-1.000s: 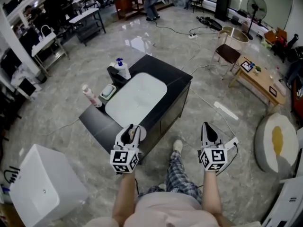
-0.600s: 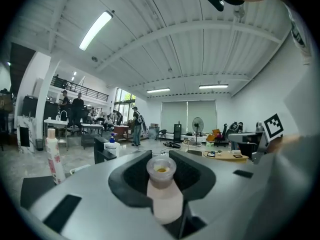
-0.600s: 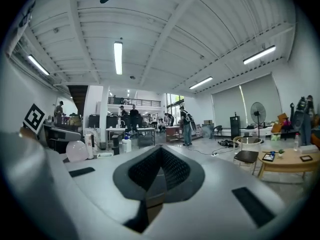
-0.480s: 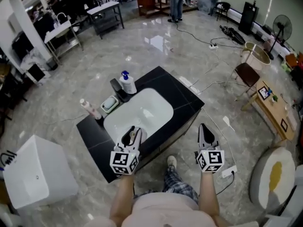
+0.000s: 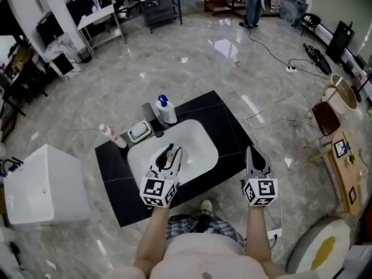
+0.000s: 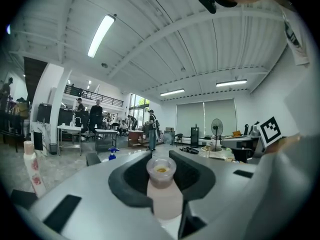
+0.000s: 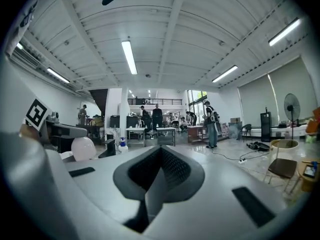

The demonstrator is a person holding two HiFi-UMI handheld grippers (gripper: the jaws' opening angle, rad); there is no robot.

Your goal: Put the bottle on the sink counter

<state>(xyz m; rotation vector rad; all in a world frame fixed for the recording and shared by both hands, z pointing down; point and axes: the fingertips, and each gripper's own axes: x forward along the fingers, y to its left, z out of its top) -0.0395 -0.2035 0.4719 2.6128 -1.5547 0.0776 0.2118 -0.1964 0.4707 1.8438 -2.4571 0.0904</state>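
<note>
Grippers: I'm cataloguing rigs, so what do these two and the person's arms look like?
The left gripper and right gripper are alike: pale grey bodies, two tapering jaws lined with dark ribbed pads. Each carries a white cube printed with black square markers. The forearms are bare, below a pale pink top.

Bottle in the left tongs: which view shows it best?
The left gripper view: the bottle sits centre frame, top and pale body clamped between the left tongs. The head view shows only a sliver above the sink. The right gripper view shows a pale rounded shape far left, probably its base.
</note>
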